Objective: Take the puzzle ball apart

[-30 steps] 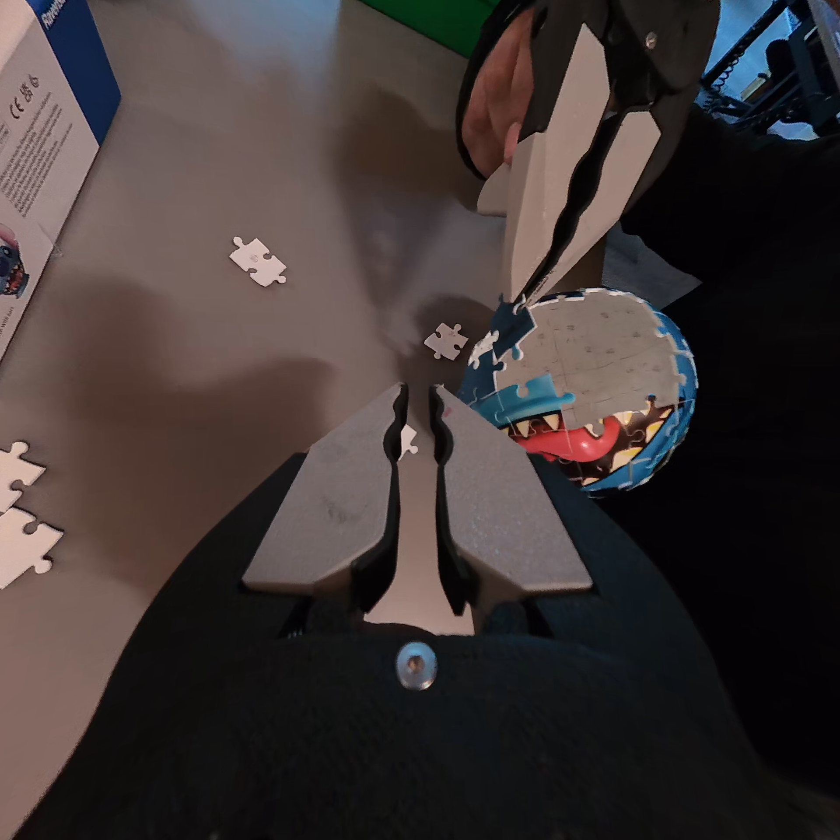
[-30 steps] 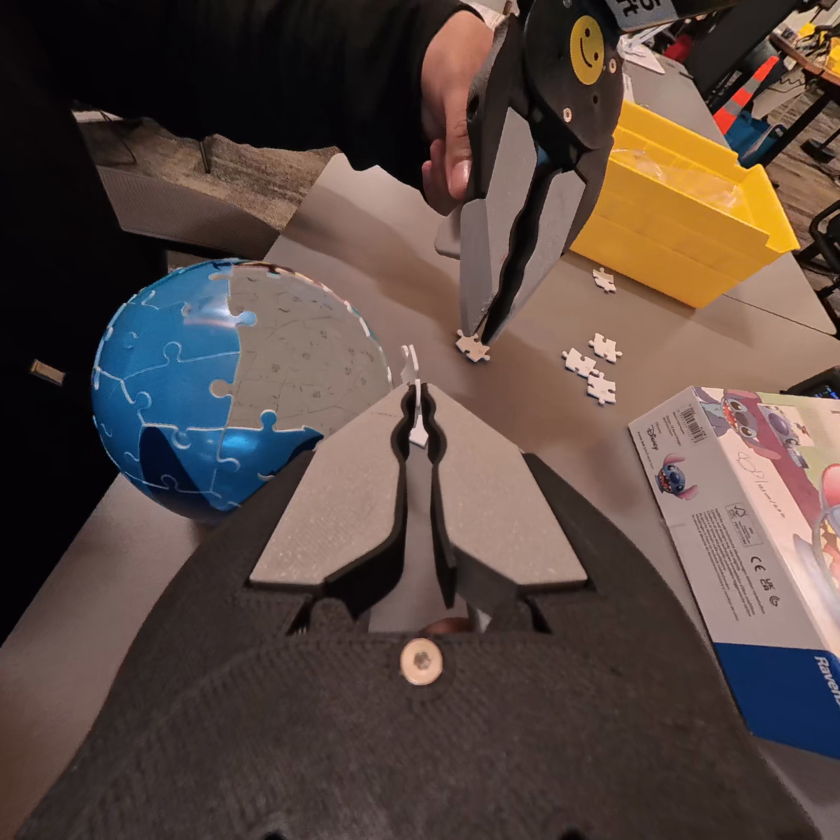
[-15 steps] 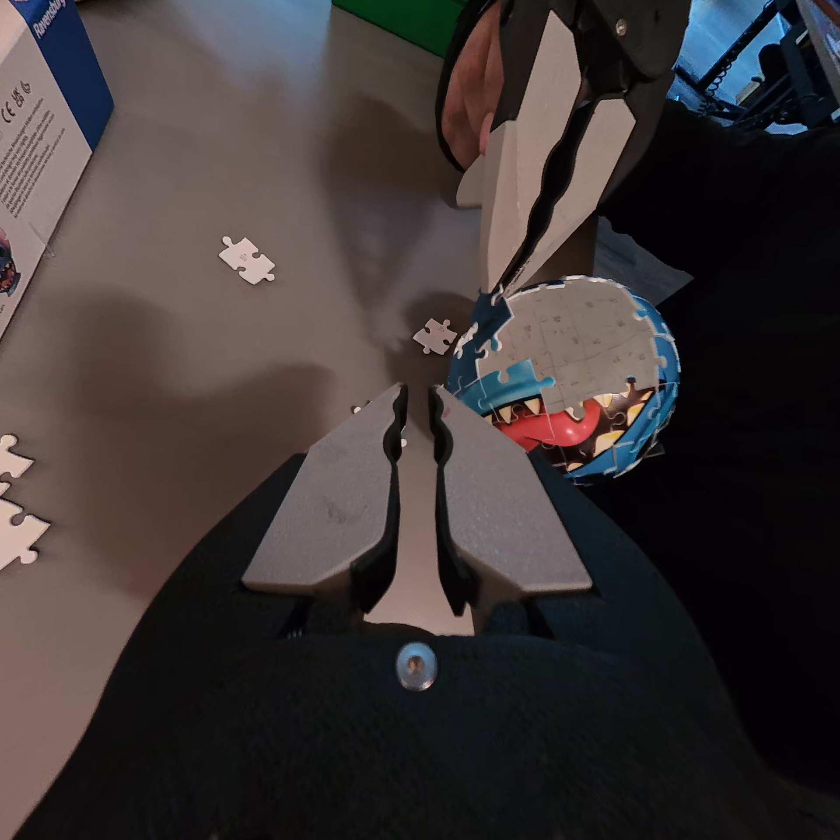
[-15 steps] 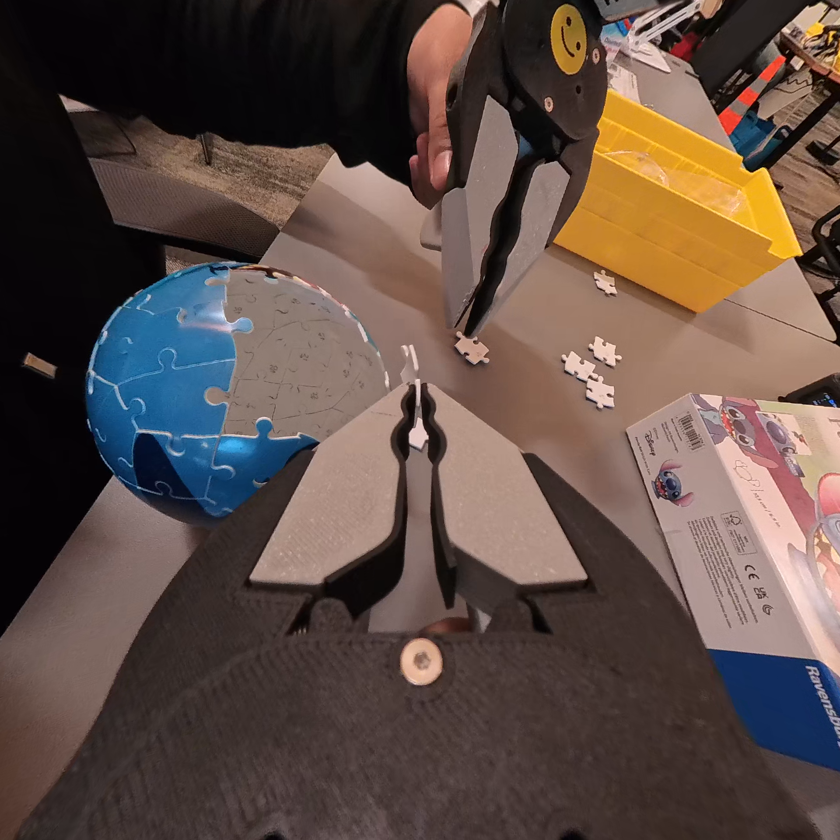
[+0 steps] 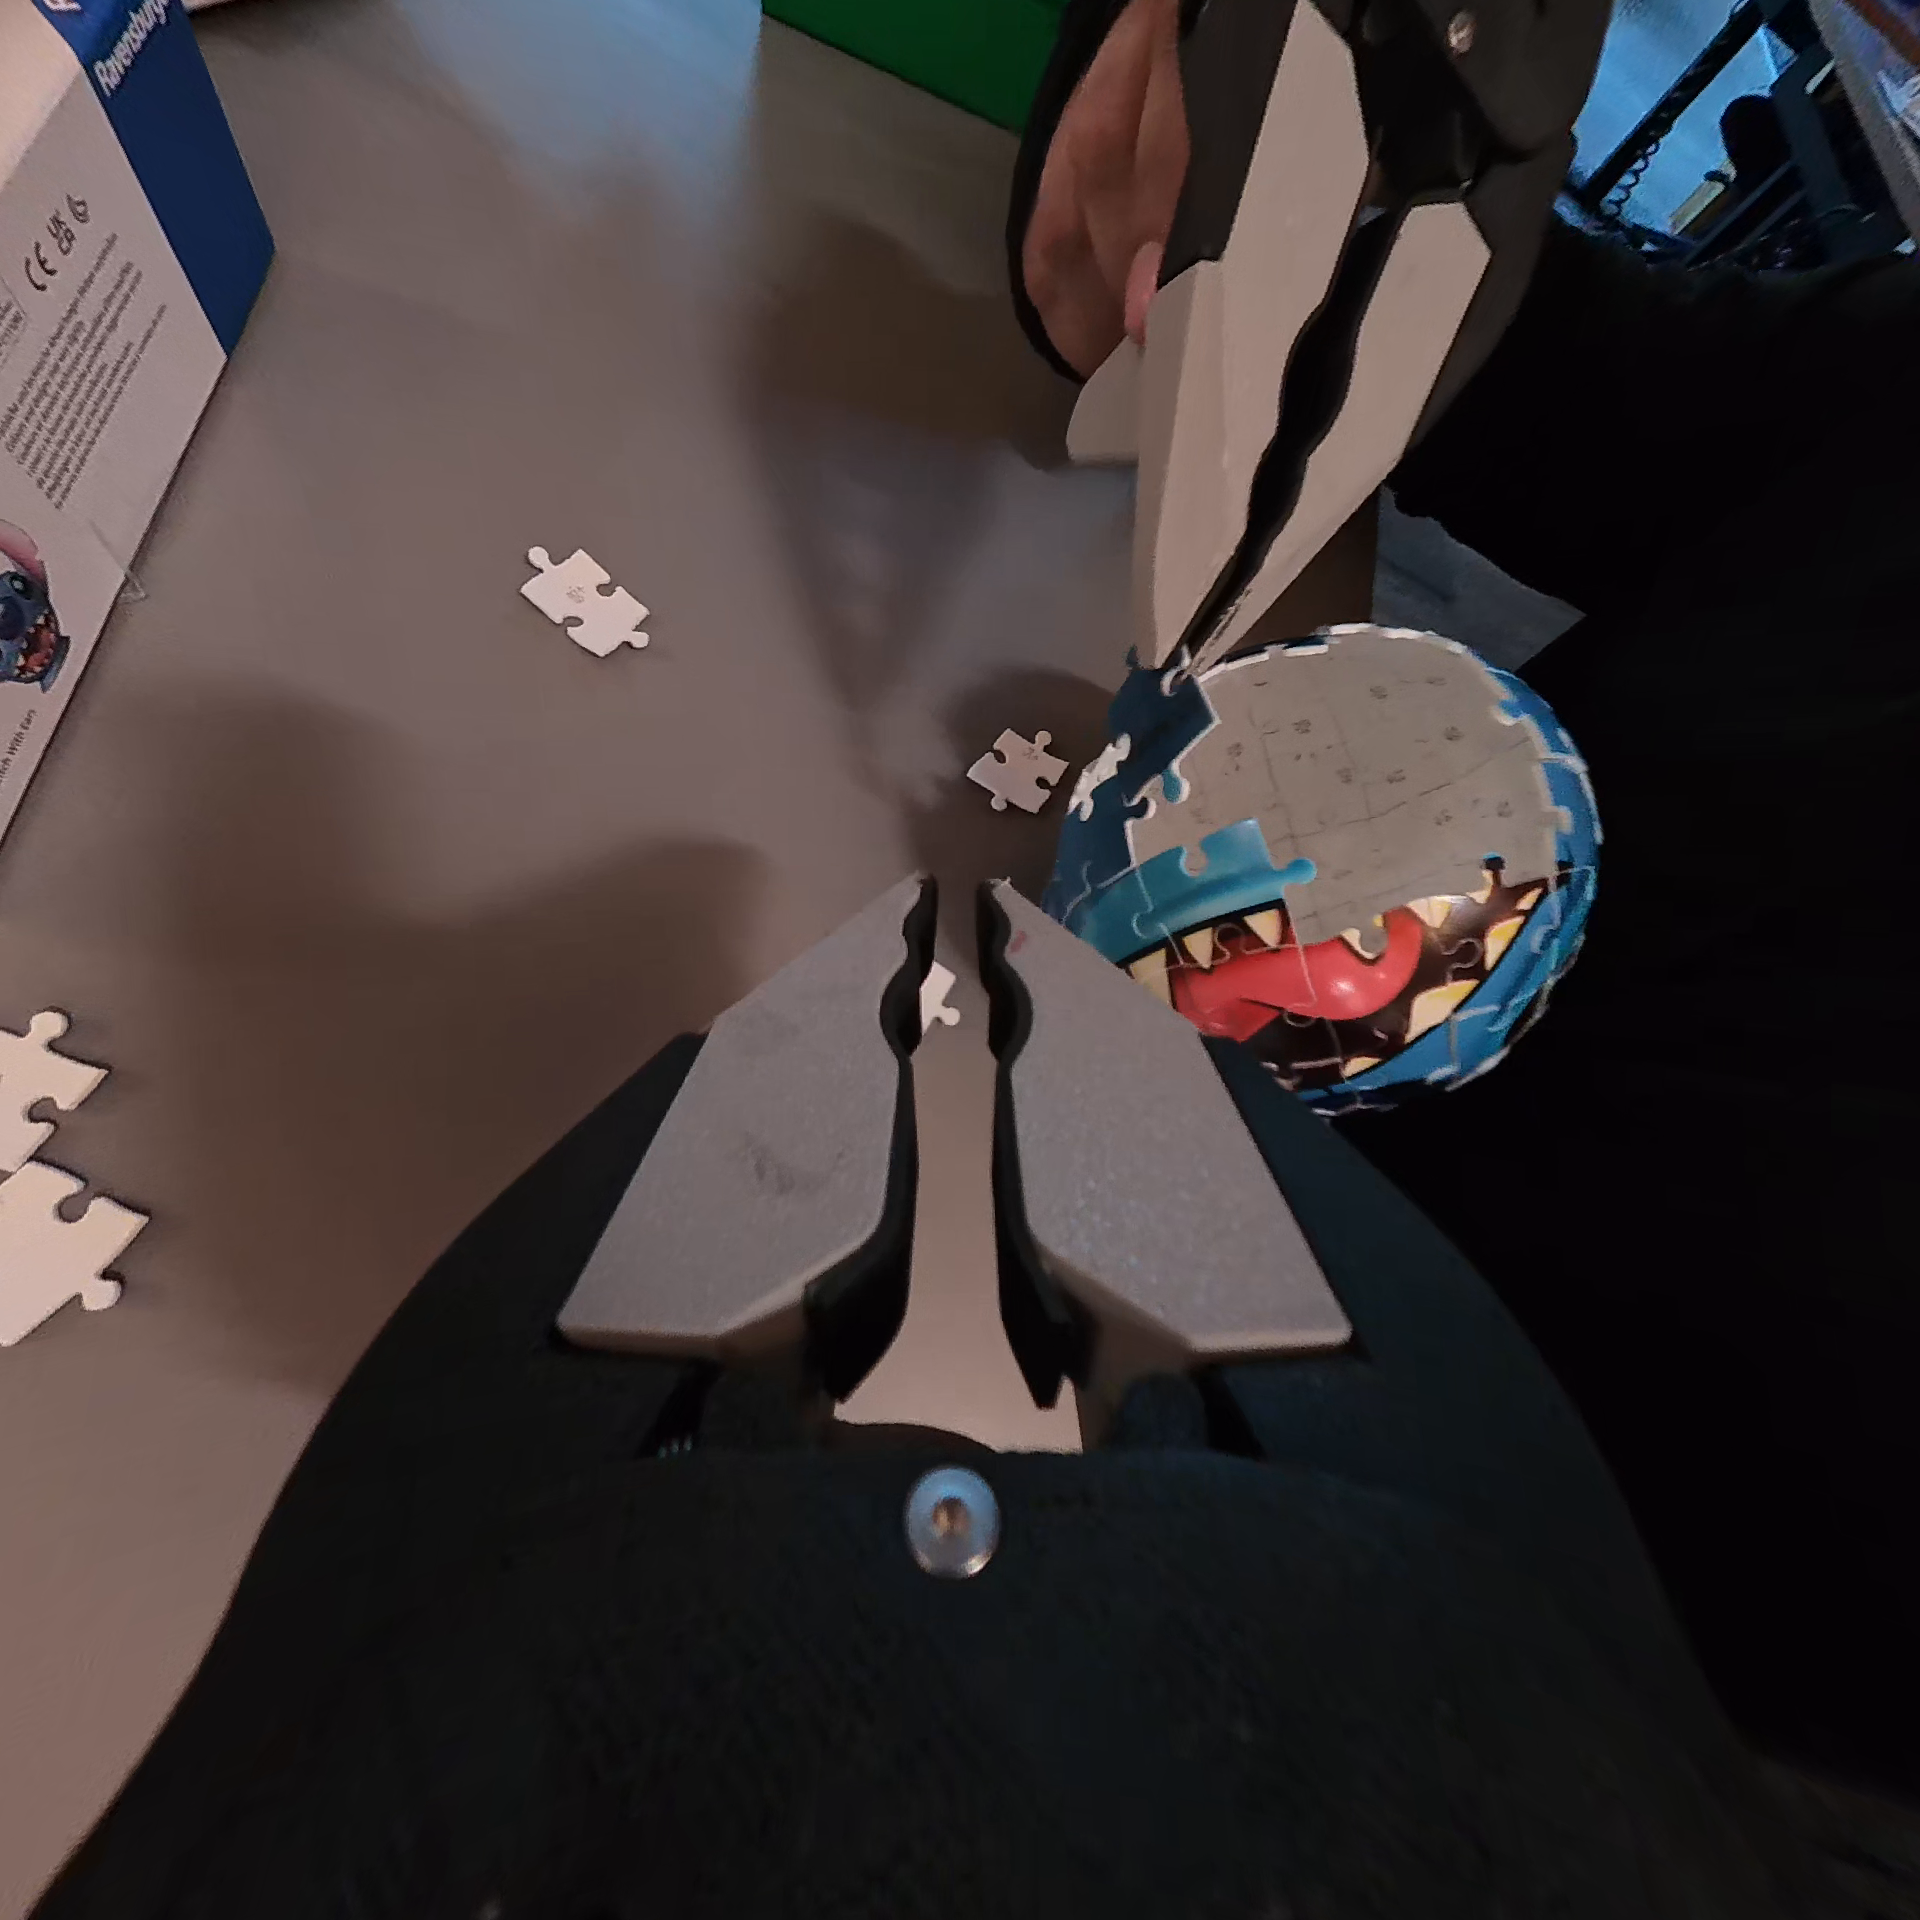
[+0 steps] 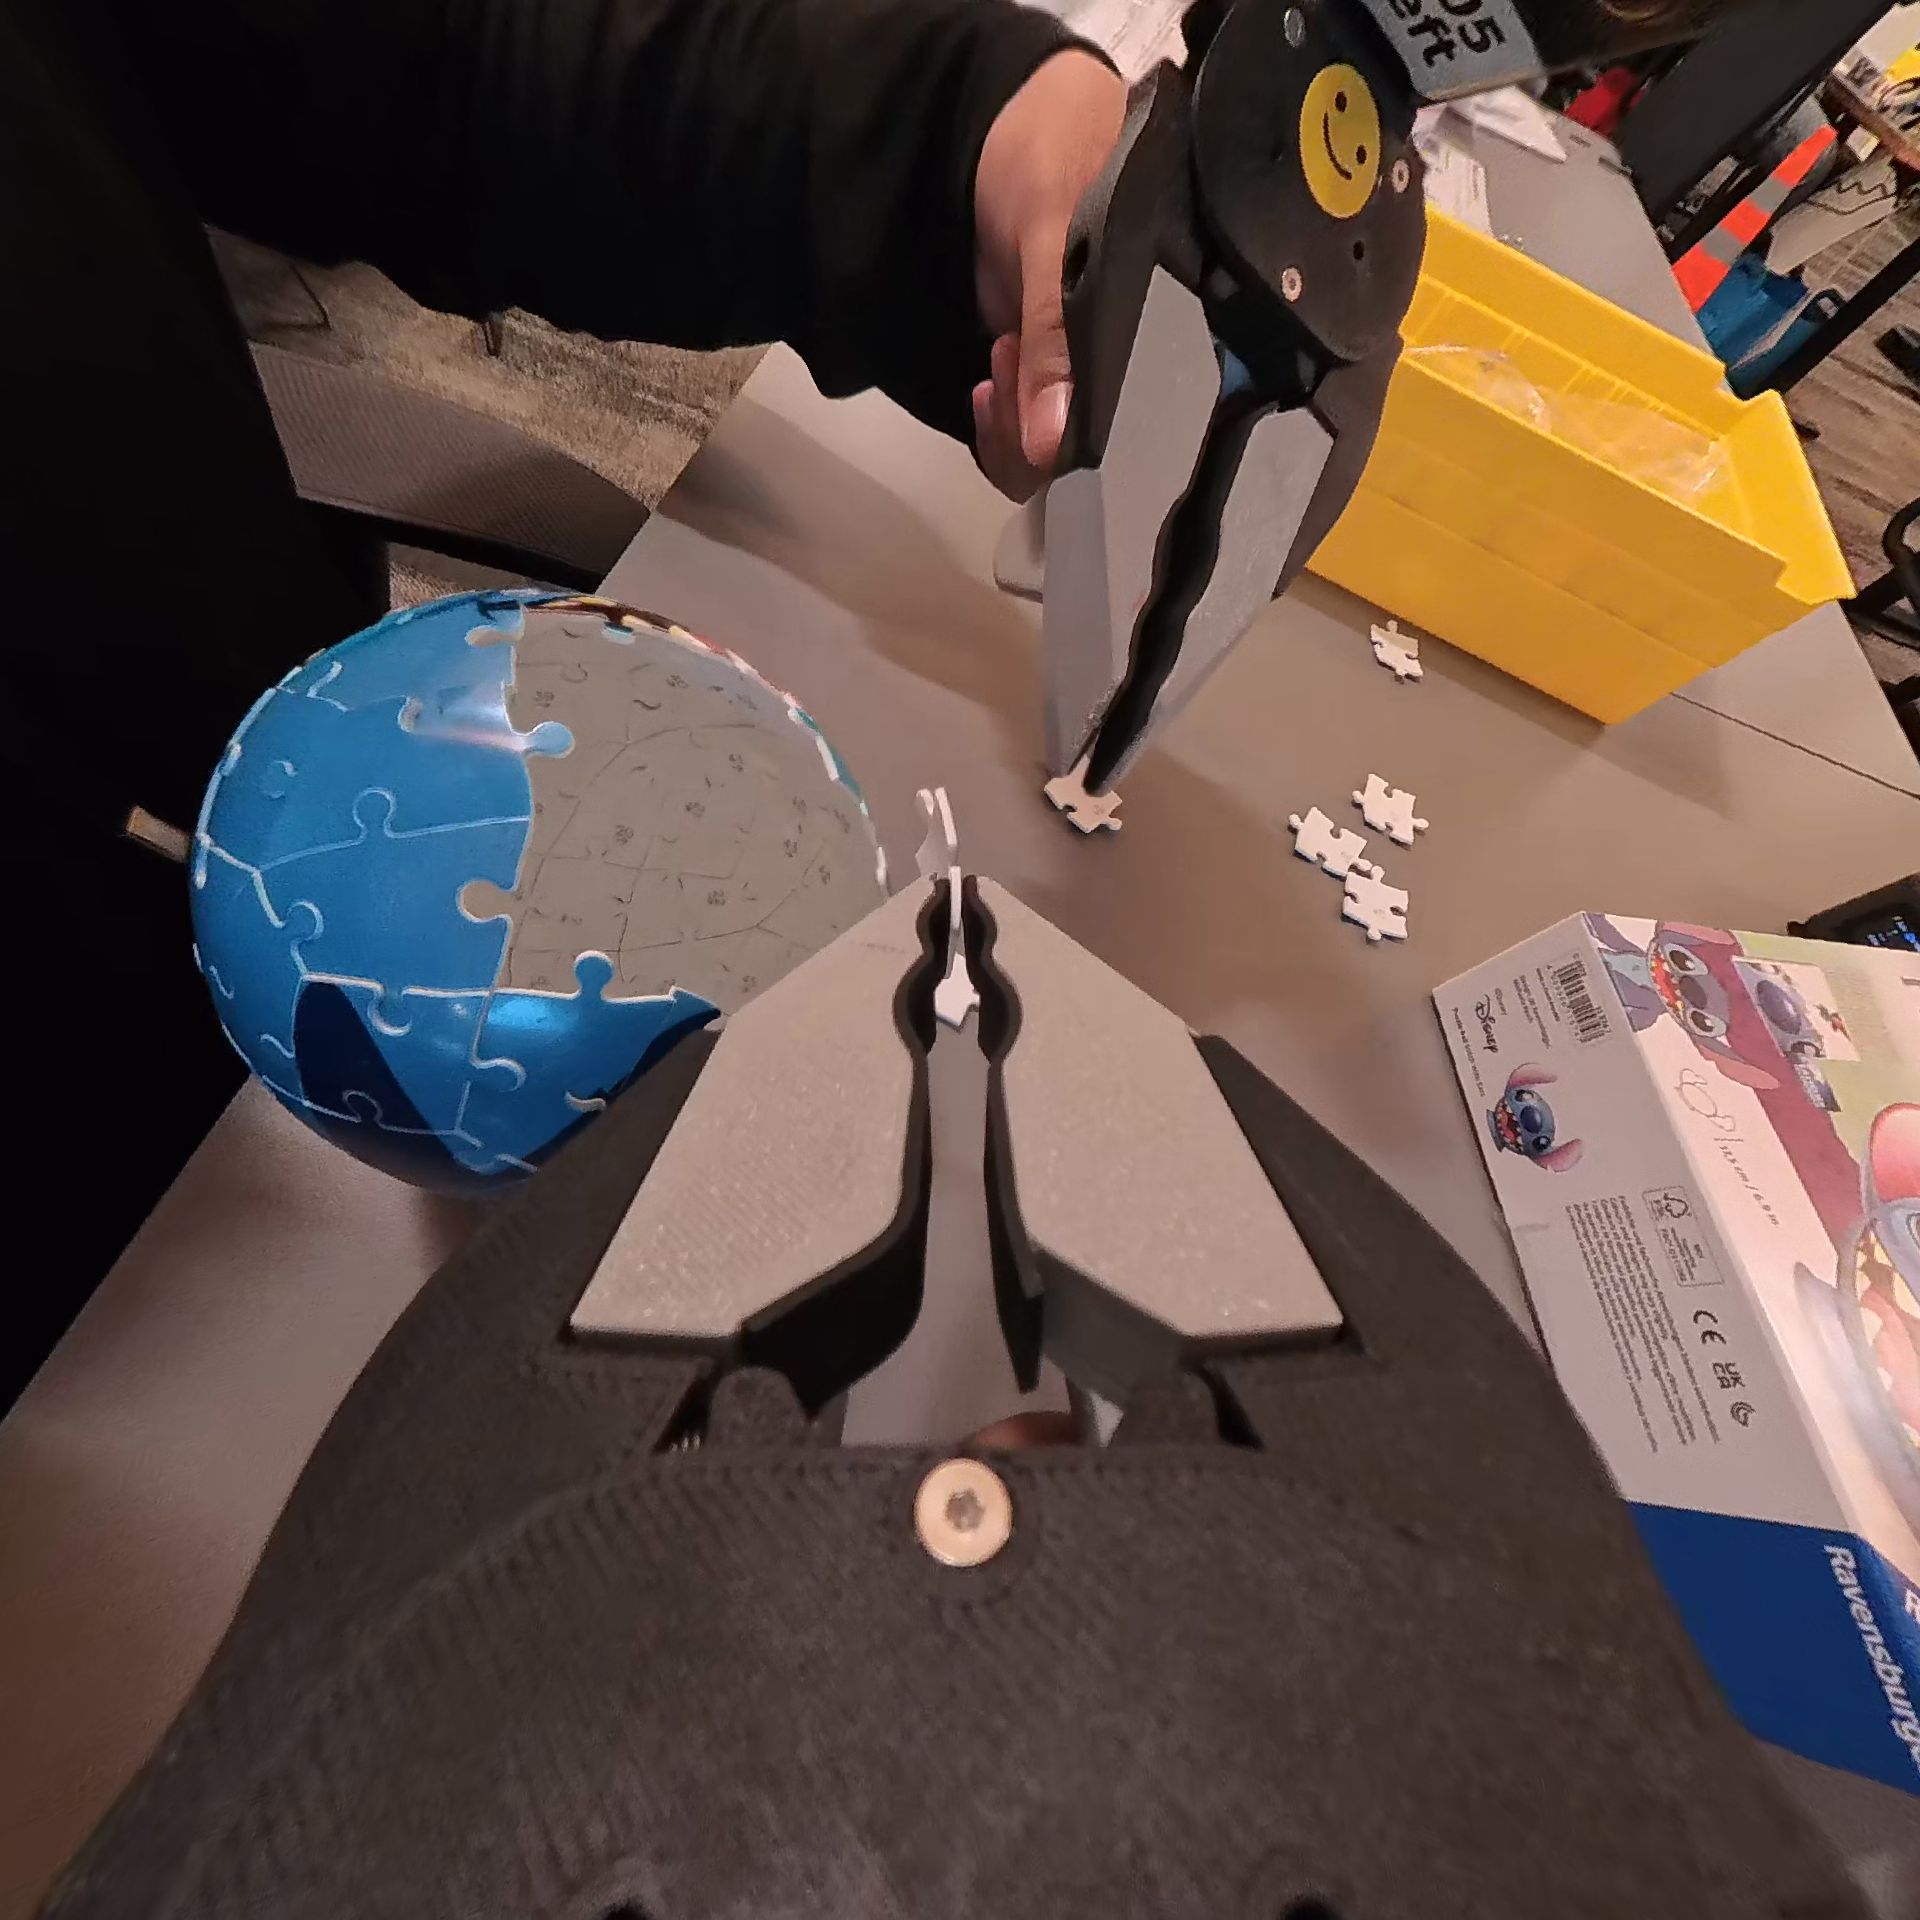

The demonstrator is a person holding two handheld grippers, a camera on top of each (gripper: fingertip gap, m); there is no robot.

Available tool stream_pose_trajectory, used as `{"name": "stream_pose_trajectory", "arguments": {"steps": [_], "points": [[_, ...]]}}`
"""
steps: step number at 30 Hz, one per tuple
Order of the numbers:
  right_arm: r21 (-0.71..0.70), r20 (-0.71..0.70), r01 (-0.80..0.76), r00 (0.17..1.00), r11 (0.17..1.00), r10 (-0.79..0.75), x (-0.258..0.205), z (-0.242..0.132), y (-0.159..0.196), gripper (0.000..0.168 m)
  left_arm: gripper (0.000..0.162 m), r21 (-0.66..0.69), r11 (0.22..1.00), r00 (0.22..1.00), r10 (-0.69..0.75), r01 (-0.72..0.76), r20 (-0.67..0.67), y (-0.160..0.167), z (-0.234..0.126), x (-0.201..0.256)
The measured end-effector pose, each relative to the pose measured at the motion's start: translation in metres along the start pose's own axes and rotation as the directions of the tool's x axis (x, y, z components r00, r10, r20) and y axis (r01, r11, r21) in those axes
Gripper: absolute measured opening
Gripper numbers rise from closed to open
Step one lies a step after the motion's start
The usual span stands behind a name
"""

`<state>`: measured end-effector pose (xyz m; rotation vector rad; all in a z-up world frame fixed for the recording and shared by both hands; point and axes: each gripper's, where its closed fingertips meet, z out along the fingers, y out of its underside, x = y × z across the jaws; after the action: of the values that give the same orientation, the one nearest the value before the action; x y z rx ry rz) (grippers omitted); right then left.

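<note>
Right hand-held gripper point(image 6: 951, 894) is pinching a white puzzle piece point(image 6: 940, 842) edge-on between its fingertips, jaws clenched on it – the piece is sticking up past the tips, just beside the puzzle ball point(image 6: 520, 883). In the left wrist view the same gripper is hanging tip-down right at the top edge of the ball, whether touching it I cannot tell. Left hand-held gripper point(image 5: 956, 904) is sitting released, a narrow gap between its fingers and nothing in it; seen from the right wrist view its tips are pointing down at a loose white piece point(image 6: 1083, 805) lying on the grey worktop point(image 6: 1195, 935), just over it or touching, cannot tell which. The puzzle ball is resting at the worktop's near edge, close to the person's dark clothing – part blue shell with a toothy red mouth, part bare grey where pieces are off. More loose pieces are lying scattered: a cluster of three point(image 6: 1356, 852) toward the puzzle box point(image 6: 1704, 1195), one single point(image 6: 1395, 649) by the yellow bin point(image 6: 1558, 520). The box is lying flat on the worktop, well apart from the ball.
</note>
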<state>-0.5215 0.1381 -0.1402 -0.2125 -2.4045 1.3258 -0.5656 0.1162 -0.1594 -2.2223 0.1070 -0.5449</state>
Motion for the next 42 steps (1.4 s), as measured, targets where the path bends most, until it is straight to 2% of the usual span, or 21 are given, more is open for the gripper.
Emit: {"name": "stream_pose_trajectory", "arguments": {"steps": [20, 30, 42], "points": [[-0.025, 0.007, 0.019, 1.000, 0.999, -0.019, -0.001, 0.003, 0.001, 0.000, 0.004, -0.001, 1.000, 1.000, 0.029, -0.029, -0.011, -0.001, 0.002, 0.005], [-0.004, 0.077, -0.118, 0.990, 0.993, 0.118, 0.002, 0.001, 0.003, 0.000, 0.004, 0.001, 1.000, 1.000, 0.021, -0.021, -0.009, 0.003, 0.000, 0.008], [-0.047, 0.037, 0.002, 0.999, 0.999, 0.000, -0.007, 0.008, -0.002, 0.000, 0.004, -0.011, 0.999, 0.999, 0.032, -0.032, -0.019, 0.002, 0.005, 0.012]]}}
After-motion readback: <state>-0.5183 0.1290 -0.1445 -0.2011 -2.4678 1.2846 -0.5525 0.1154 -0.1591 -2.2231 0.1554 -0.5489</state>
